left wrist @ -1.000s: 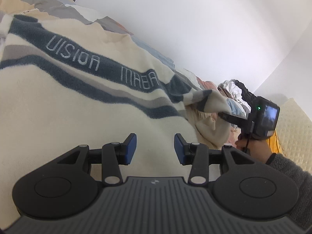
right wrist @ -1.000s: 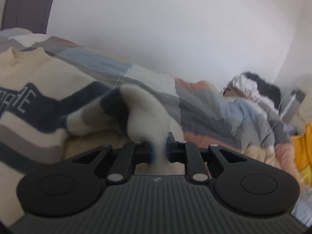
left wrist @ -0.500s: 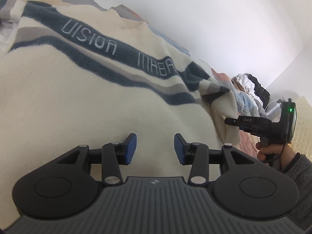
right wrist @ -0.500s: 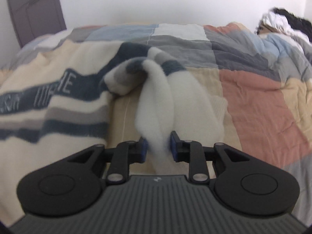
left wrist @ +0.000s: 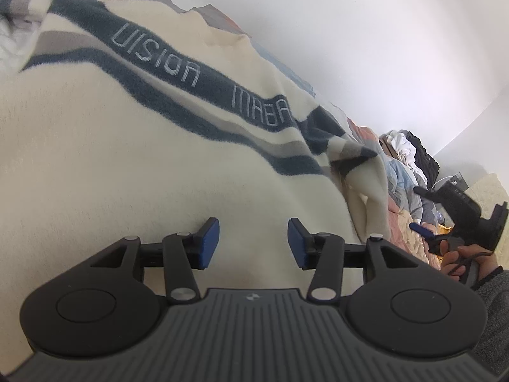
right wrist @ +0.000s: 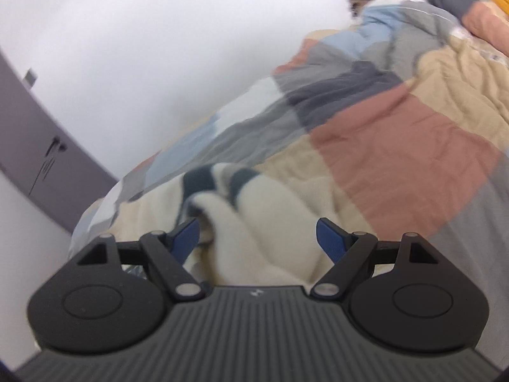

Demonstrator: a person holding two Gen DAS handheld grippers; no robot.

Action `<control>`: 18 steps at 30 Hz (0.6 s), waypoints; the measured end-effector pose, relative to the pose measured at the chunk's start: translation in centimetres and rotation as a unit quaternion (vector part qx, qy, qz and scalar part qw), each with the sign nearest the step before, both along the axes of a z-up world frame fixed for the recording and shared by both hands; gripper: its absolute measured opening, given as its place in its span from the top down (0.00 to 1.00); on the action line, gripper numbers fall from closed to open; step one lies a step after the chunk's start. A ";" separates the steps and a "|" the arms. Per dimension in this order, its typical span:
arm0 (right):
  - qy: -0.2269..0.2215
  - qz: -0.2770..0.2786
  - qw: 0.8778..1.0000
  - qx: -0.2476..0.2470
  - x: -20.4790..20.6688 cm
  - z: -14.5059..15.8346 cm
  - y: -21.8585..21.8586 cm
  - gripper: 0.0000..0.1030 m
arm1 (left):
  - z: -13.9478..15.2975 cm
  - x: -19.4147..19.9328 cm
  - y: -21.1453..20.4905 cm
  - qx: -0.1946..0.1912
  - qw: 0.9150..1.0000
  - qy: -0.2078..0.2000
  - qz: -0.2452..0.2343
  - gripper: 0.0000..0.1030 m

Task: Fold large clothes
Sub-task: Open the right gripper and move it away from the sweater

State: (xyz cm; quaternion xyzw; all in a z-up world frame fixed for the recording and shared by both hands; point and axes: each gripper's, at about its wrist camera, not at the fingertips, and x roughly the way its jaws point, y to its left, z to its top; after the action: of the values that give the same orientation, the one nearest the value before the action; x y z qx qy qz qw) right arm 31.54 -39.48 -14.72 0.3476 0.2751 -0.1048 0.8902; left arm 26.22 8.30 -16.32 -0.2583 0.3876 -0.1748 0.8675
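Cream fleece sweater [left wrist: 133,165] lies spread flat over a patchwork quilt [right wrist: 400,133] on the bed, dark blue and grey bands across the chest, pale lettering in the upper band. Its far edge runs just short of the white wall [left wrist: 366,38]; only a thin strip of quilt shows between them.

Left gripper [left wrist: 253,243] hangs low over the sweater's plain body, blue pads apart and opening slightly, nothing between them but flat cloth below.

Right side of the sweater: the sleeve [right wrist: 254,222] lies folded in a loose bundle at the garment's edge, striped part uppermost. Right gripper [right wrist: 258,237] sits over it, jaws opening wide; sleeve cloth lies between the pads, close against the left one, not pinched. In the left view the right hand [left wrist: 461,259], in a grey cuff, holds that tool just off the sleeve's edge.

Beyond the sleeve the quilt is open, wrinkled. A heap of dark and white clothes [left wrist: 410,152] sits at the far end near the corner. Grey-purple door [right wrist: 35,133] stands beyond the bed's other end.
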 end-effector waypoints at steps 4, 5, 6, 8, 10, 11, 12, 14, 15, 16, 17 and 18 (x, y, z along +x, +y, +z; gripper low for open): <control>0.041 -0.047 0.998 0.030 1.2 -2.5 -2.3 0.21 | -0.2 0.2 0.2 -0.001 1.000 0.003 0.007 0.48; 0.049 -0.059 0.996 0.036 1.5 -3.1 -2.8 0.21 | -0.3 0.3 0.2 -0.002 1.000 0.005 0.009 0.48; 0.055 -0.072 0.995 0.040 1.7 -3.8 -3.4 0.22 | -0.3 0.4 0.3 -0.003 1.000 0.008 0.010 0.48; 0.068 -0.091 0.993 0.041 2.7 -5.0 -4.2 0.34 | -0.5 0.5 0.3 -0.003 1.000 0.009 0.011 0.48; 0.076 -0.097 0.991 0.048 3.6 -6.2 -4.8 0.44 | -0.5 0.5 0.0 0.005 1.000 0.006 0.009 0.48; 0.075 -0.099 0.991 0.048 4.0 -6.6 -5.0 0.50 | -0.5 0.4 -0.2 0.011 1.000 0.004 0.007 0.48; 0.068 -0.103 0.991 0.046 4.2 -6.7 -5.1 0.51 | -0.5 0.3 -0.5 0.018 1.000 0.002 0.005 0.48; 0.046 -0.112 0.991 0.058 4.8 -7.2 -5.4 0.53 | -0.4 0.3 -1.0 0.032 0.999 -0.003 0.000 0.48; 0.029 -0.116 0.990 0.079 5.0 -7.6 -5.7 0.55 | -0.4 0.2 -1.3 0.040 0.999 -0.006 -0.003 0.48; 0.018 -0.119 0.988 0.100 5.4 -8.1 -5.9 0.61 | -0.5 0.2 -1.5 0.048 0.999 -0.008 -0.005 0.48; 0.007 -0.120 0.985 0.122 5.7 -8.6 -6.0 0.65 | -0.5 0.2 -1.7 0.055 0.998 -0.009 -0.007 0.48; -0.001 -0.114 0.983 0.141 6.1 -9.2 -5.9 0.65 | -0.6 0.3 -1.8 0.060 0.998 -0.009 -0.008 0.48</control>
State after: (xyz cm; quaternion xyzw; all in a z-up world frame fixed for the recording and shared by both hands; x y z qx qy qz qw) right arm 37.68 -45.39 -23.89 0.4990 0.2448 -0.1657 0.8146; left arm 26.50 6.50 -16.97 -0.2009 0.3916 -0.1604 0.8835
